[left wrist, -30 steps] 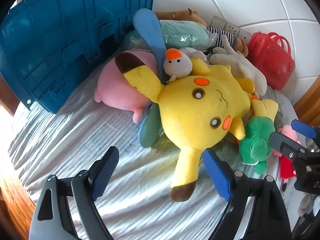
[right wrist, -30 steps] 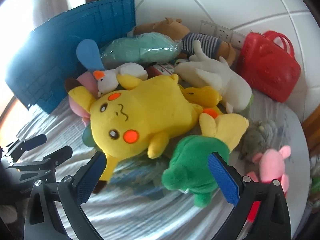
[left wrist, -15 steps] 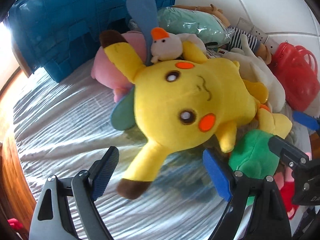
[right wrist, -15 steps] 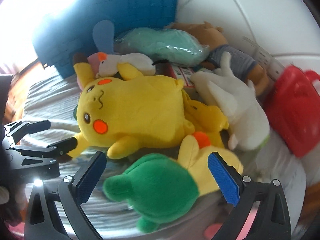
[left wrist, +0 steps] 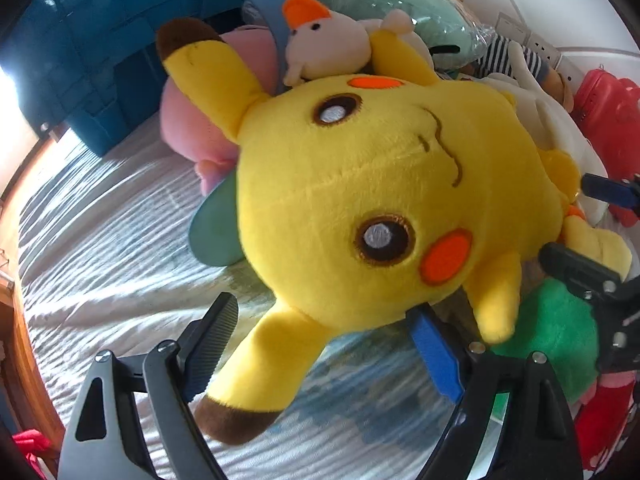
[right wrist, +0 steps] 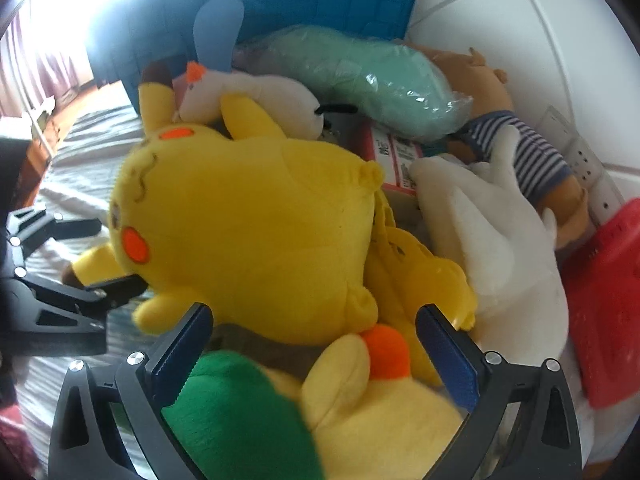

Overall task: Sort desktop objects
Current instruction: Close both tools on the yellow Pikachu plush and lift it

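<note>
A pale grey striped sheet (left wrist: pixel 100 264), rumpled into fine ridges, covers the surface and catches strong daylight from the left. A wooden edge (left wrist: pixel 22 344) borders the sheet on that side. Behind, a white tiled wall (right wrist: pixel 520 20) with thin grey seams rises, carrying white wall sockets (right wrist: pixel 580 160) low down. Pink-purple curtains (right wrist: pixel 52 68) hang at far left beside the glare; a scrap of red cloth (left wrist: pixel 28 442) shows by the wood.
</note>
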